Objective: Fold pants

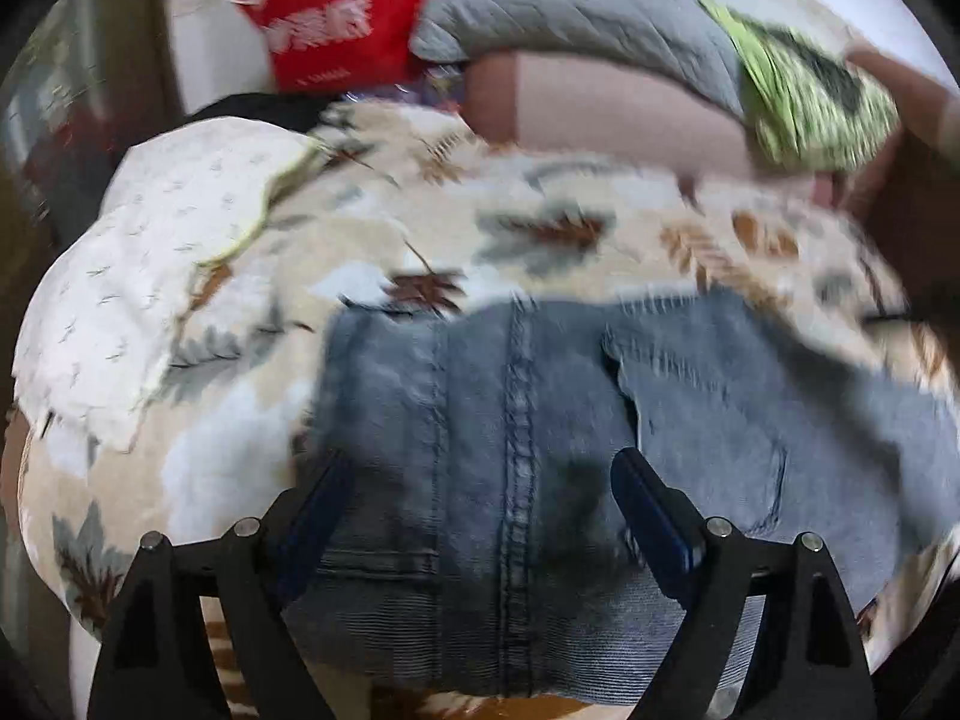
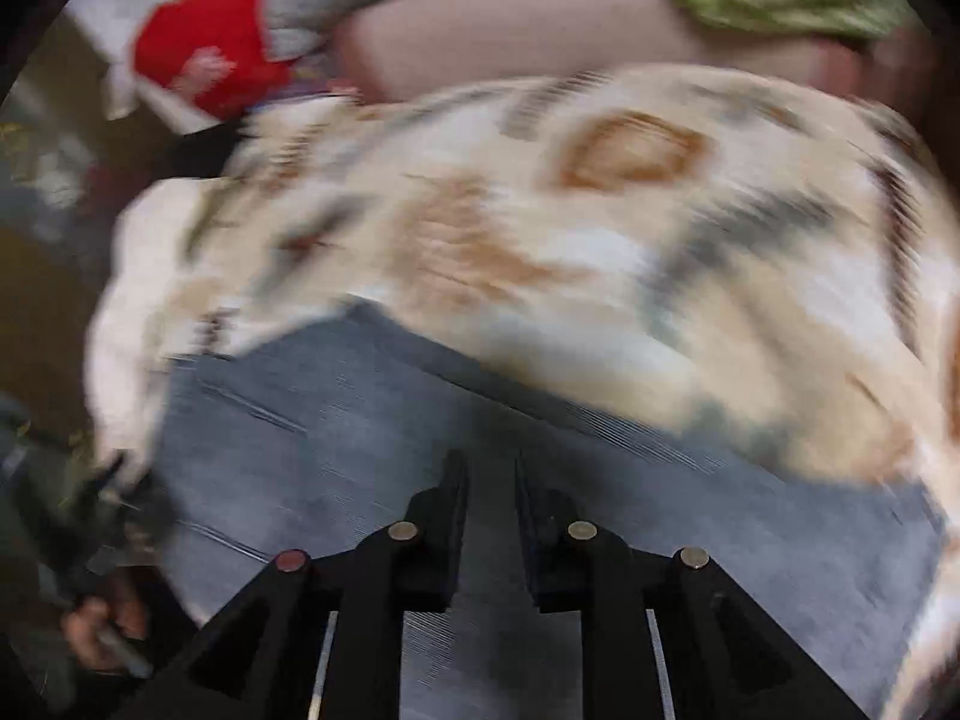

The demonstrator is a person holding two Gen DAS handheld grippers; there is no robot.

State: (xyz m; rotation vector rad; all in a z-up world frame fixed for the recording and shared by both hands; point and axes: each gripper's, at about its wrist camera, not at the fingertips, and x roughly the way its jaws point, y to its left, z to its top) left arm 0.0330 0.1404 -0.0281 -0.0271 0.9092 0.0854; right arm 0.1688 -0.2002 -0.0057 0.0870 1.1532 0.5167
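Blue-grey jeans (image 1: 510, 420) lie flat on a bed cover with a leaf print (image 1: 540, 228). In the left wrist view my left gripper (image 1: 480, 474) hovers low over a stitched seam of the jeans. Its jaws are spread wide with nothing pinched between the fingers (image 1: 648, 504). The right wrist view is heavily blurred. In it my right gripper (image 2: 492, 480) is over the jeans (image 2: 336, 456) with only a narrow gap between its fingers (image 2: 450, 510). Denim shows through that gap, and no cloth is caught in it.
A white quilted blanket (image 1: 150, 276) lies at the left of the bed. Behind it are a red bag (image 1: 336, 18), a grey pillow (image 1: 576, 6), a green patterned cloth (image 1: 804, 102) and a pinkish cushion (image 1: 612, 114). A hand (image 2: 96, 630) shows at the lower left.
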